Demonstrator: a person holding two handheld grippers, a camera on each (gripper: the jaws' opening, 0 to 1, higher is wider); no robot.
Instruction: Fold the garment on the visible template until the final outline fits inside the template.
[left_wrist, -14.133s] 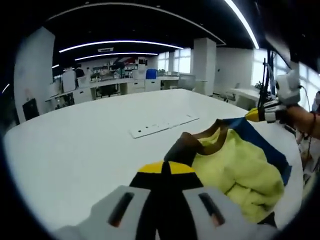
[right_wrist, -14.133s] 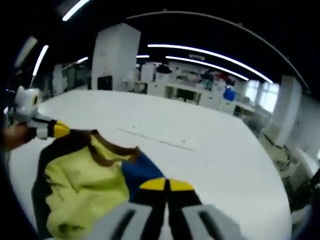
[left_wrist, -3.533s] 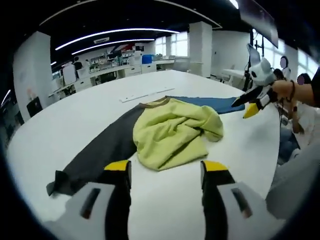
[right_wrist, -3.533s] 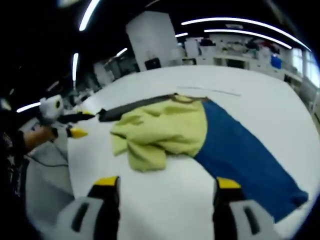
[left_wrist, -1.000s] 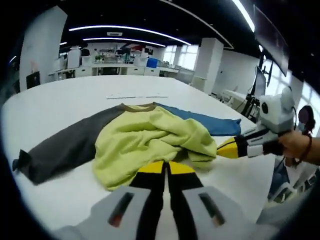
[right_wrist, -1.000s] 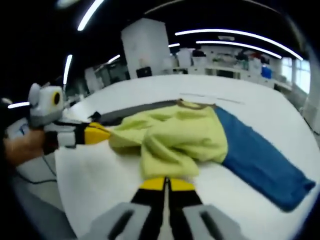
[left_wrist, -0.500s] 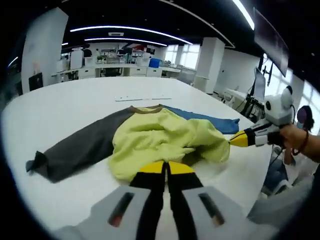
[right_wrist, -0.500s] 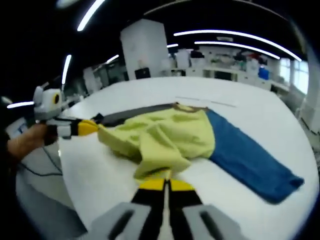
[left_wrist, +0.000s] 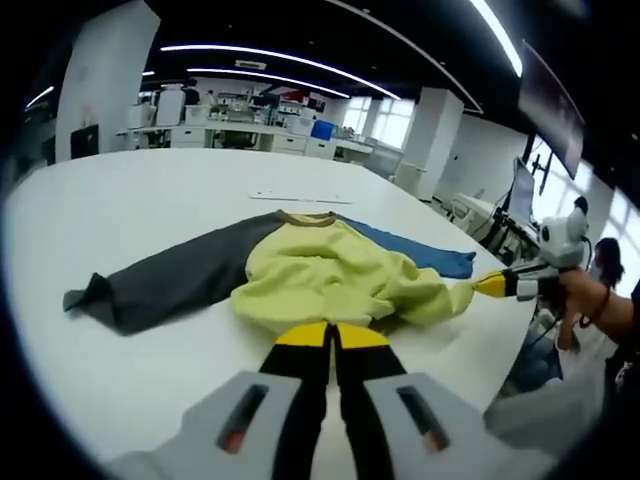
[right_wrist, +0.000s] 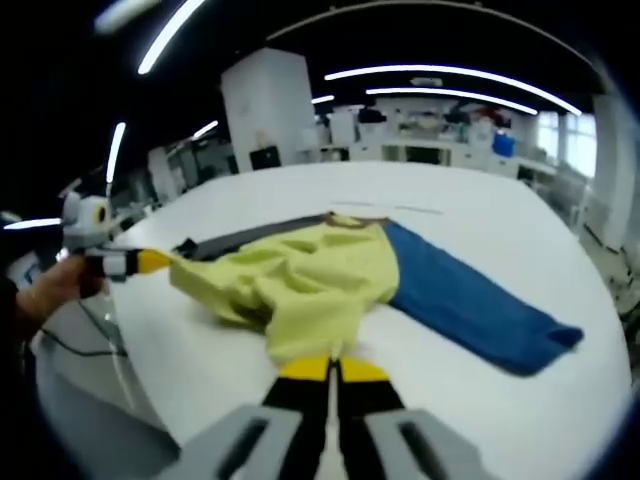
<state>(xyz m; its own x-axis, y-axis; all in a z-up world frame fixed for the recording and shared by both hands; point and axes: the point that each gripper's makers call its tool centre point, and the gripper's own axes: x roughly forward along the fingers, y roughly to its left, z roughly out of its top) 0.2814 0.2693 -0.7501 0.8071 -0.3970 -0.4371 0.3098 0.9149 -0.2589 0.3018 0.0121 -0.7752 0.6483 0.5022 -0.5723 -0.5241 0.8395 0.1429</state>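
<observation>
My left gripper and right gripper, jaws pressed together, each seem to pinch the hem of the garment on the white table. The right gripper view reveals the whole blue sleeve; the left gripper view reveals the dark sleeve.

- One garment — a yellow-green body with one grey sleeve and one blue sleeve.
- Two grippers — the left gripper and the right gripper.
- One white table.
- One pale strip on the table.
</observation>
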